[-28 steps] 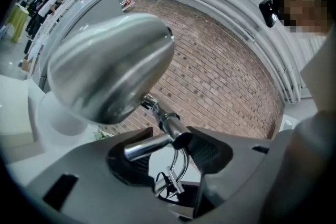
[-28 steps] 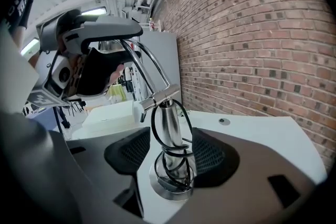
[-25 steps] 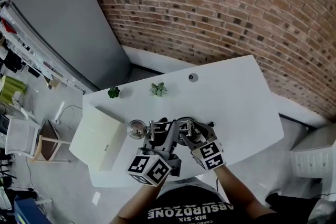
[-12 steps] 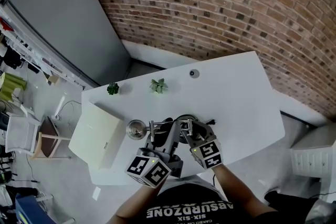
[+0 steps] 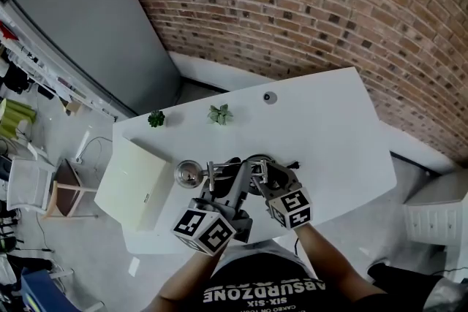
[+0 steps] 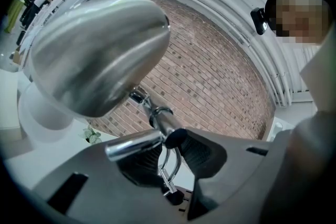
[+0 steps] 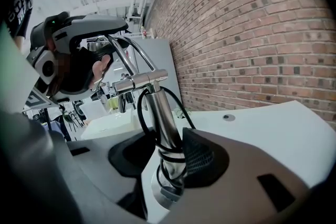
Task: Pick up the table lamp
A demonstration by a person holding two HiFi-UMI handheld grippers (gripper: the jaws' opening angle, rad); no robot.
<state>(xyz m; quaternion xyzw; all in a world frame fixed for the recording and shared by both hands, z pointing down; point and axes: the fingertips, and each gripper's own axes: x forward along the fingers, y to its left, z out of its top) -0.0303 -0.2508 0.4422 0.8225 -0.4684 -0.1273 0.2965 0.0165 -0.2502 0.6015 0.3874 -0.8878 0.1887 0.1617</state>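
The table lamp (image 5: pixel 219 172) stands on the white table (image 5: pixel 329 135), its chrome shade (image 5: pixel 188 173) to the left and its base (image 5: pixel 257 161) under my right hand. My left gripper (image 5: pixel 232 185) is level and shut on the lamp's thin chrome arm (image 6: pixel 137 143), with the big shade (image 6: pixel 100 55) just beyond the pads. My right gripper (image 5: pixel 257 176) tilts down, and the upright stem (image 7: pixel 164 128) with the black cable (image 7: pixel 170 162) coiled round it sits between its pads, which press on it. Those jaws are opening slightly.
Two small potted plants (image 5: pixel 156 118) (image 5: pixel 219 114) and a round cable port (image 5: pixel 270 97) sit near the table's far edge. A cream box (image 5: pixel 135 183) stands at the table's left end, with a chair (image 5: pixel 33 190) beyond. The brick wall (image 5: pixel 307 11) runs behind.
Both grippers stay at the lamp, and their jaws have drawn in round its arm and stem. The lamp has not moved; only the head view has shifted a little.
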